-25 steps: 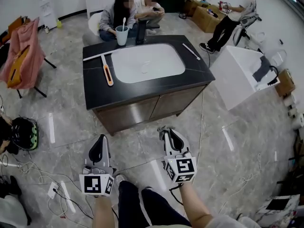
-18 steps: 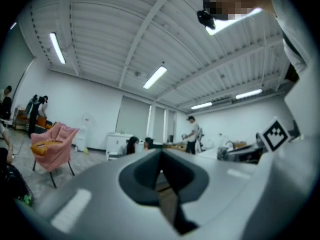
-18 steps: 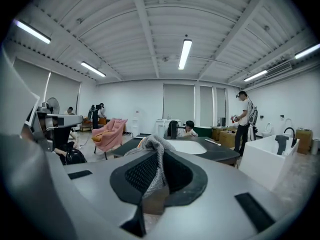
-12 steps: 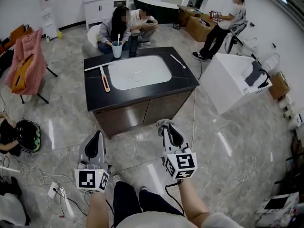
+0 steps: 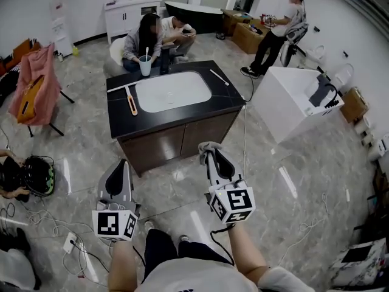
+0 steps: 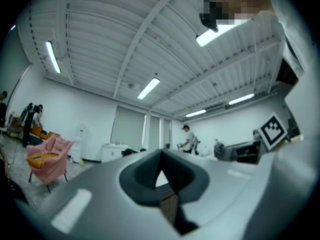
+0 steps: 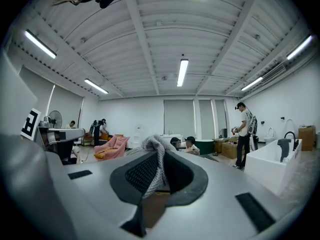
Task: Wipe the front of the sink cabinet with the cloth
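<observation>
The sink cabinet (image 5: 182, 140) stands ahead, with a black top, a white basin (image 5: 173, 91) and brown doors facing me. My right gripper (image 5: 208, 152) is shut on a grey cloth (image 5: 206, 146), a short way in front of the right door and apart from it. In the right gripper view the cloth (image 7: 156, 149) bunches between the jaws of that right gripper (image 7: 159, 176). My left gripper (image 5: 120, 170) hovers above the floor, left of the right one, jaws together with nothing in them. In its own view the left gripper (image 6: 161, 176) looks shut.
On the cabinet top lie a squeegee (image 5: 130, 100), a cup (image 5: 146, 65) and a thin rod (image 5: 219, 77). Two people (image 5: 152, 36) crouch behind it. A white box unit (image 5: 290, 105) stands right, a pink-draped chair (image 5: 33, 84) left. Cables (image 5: 76, 248) trail on the floor.
The cabinet sits farther off and higher in the head view. Both grippers have risen slightly, the right one lifting the cloth toward the cabinet front.
</observation>
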`<action>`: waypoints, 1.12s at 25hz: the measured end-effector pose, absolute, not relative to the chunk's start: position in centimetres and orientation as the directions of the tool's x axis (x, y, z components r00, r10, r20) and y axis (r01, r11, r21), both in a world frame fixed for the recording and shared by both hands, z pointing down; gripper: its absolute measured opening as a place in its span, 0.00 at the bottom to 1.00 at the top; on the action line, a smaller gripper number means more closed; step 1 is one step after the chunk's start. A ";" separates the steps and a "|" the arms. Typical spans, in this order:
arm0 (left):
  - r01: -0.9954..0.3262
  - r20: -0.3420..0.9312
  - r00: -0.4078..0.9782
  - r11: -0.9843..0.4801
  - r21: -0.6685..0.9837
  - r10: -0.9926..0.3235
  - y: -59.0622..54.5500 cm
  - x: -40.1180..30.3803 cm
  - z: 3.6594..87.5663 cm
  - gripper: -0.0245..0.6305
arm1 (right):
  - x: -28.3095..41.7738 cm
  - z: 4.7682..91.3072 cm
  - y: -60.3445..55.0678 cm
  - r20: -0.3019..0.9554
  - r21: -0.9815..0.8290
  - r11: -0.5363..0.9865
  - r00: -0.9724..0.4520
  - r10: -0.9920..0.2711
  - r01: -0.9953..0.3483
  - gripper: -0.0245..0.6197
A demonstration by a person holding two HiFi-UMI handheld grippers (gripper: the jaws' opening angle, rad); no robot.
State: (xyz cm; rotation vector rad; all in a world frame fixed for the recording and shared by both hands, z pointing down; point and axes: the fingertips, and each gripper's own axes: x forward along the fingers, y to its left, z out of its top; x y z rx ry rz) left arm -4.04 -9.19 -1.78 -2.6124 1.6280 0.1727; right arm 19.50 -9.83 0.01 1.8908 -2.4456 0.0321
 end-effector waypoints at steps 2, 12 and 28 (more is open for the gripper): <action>-0.901 -0.139 0.428 -0.433 0.003 -0.893 -8.6 -4.0 -2.3 0.04 | 19.9 -0.7 -9.1 0.038 0.016 0.249 -0.248 -0.968 -0.968 0.09; -0.915 -0.198 0.397 -0.404 -0.005 -0.896 -5.5 -2.8 -4.7 0.04 | 21.9 -1.9 -5.9 0.013 0.024 0.238 -0.238 -0.971 -0.971 0.09; -0.930 -0.223 0.358 -0.367 0.002 -0.907 -3.3 -1.6 -5.7 0.04 | 23.5 -2.4 -4.2 0.004 0.005 0.244 -0.244 -0.970 -0.970 0.09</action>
